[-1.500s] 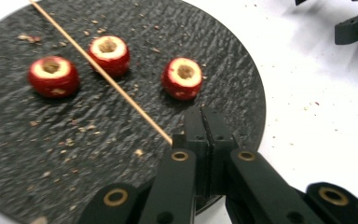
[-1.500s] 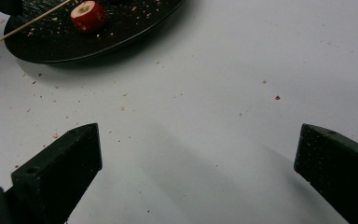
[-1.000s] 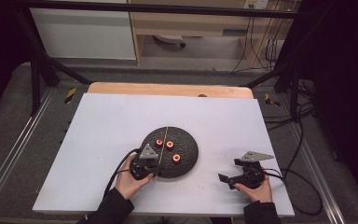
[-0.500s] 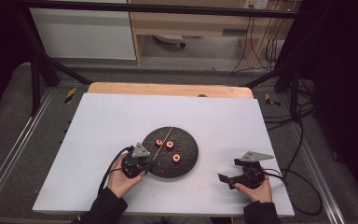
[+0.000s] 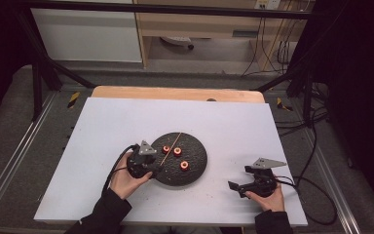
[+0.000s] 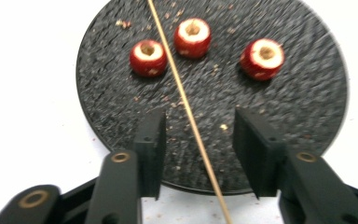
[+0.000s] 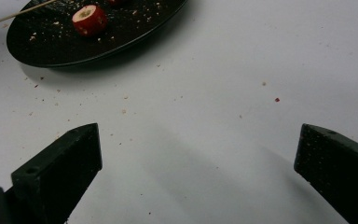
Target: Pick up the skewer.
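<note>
White tabletop carries unlabelled black plate; 3 fruits.

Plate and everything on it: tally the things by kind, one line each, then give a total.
Black round plate: 1
Red cored fruits: 3
Thin wooden skewer: 1
Total: 5

The skewer lies across the plate between the open jaws of the left gripper; crumbs on the plate are not counted.
</note>
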A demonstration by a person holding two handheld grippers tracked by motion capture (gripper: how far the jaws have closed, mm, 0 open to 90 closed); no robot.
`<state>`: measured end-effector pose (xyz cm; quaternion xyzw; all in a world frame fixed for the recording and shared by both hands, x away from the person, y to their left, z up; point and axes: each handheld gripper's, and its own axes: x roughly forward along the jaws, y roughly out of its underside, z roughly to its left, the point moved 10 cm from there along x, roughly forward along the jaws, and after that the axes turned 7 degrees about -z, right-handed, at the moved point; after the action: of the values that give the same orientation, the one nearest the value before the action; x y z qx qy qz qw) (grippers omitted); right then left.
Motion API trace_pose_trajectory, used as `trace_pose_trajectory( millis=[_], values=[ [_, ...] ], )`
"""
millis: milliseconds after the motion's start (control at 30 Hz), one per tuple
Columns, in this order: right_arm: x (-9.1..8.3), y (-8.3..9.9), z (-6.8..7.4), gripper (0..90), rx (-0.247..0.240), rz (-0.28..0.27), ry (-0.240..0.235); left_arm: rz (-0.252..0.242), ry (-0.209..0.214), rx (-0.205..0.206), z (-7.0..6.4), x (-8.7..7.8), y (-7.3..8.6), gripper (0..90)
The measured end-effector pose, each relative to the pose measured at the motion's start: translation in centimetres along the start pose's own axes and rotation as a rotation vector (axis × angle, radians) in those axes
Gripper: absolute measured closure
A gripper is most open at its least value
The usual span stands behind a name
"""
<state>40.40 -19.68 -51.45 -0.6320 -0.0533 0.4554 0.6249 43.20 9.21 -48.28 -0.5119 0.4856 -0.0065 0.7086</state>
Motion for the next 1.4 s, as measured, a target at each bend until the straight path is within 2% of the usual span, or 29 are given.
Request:
trace_pose_trajectory(
  millis=[133, 333, 467, 567, 833, 1033, 1200, 1400],
  values=[
    [0.1, 0.0, 0.0, 1.5, 0.001, 0.001, -0.002, 0.044, -0.055, -0.001, 0.4, 1.0, 0.0, 53.9],
    [0.0, 0.0, 0.0, 1.4, 0.000, 0.001, -0.003, 0.117, -0.066, 0.005, 0.2, 1.9, 0.5, 66.8],
    [0.0, 0.0, 0.0, 1.4, 0.000, 0.001, -0.005, 0.129, -0.062, 0.003, 0.1, 2.1, 0.6, 71.5],
    [0.1, 0.0, 0.0, 1.4, -0.002, 0.004, -0.005, 0.131, -0.059, -0.001, 0.0, 2.1, 0.6, 77.4],
    [0.1, 0.0, 0.1, 1.5, 0.001, 0.002, -0.007, 0.134, -0.067, -0.010, -0.1, 2.2, 0.6, 84.4],
    [0.0, 0.0, 0.1, 1.4, 0.000, 0.001, -0.006, 0.131, -0.084, -0.023, -0.1, 2.3, 0.6, 86.9],
    [0.0, 0.0, 0.1, 1.4, 0.002, 0.001, -0.006, 0.127, -0.078, -0.026, -0.2, 2.2, 0.7, 87.7],
    [0.0, 0.0, 0.1, 1.4, 0.004, 0.002, -0.004, 0.085, -0.066, -0.038, -0.1, 1.4, 0.6, 87.9]
  ],
)
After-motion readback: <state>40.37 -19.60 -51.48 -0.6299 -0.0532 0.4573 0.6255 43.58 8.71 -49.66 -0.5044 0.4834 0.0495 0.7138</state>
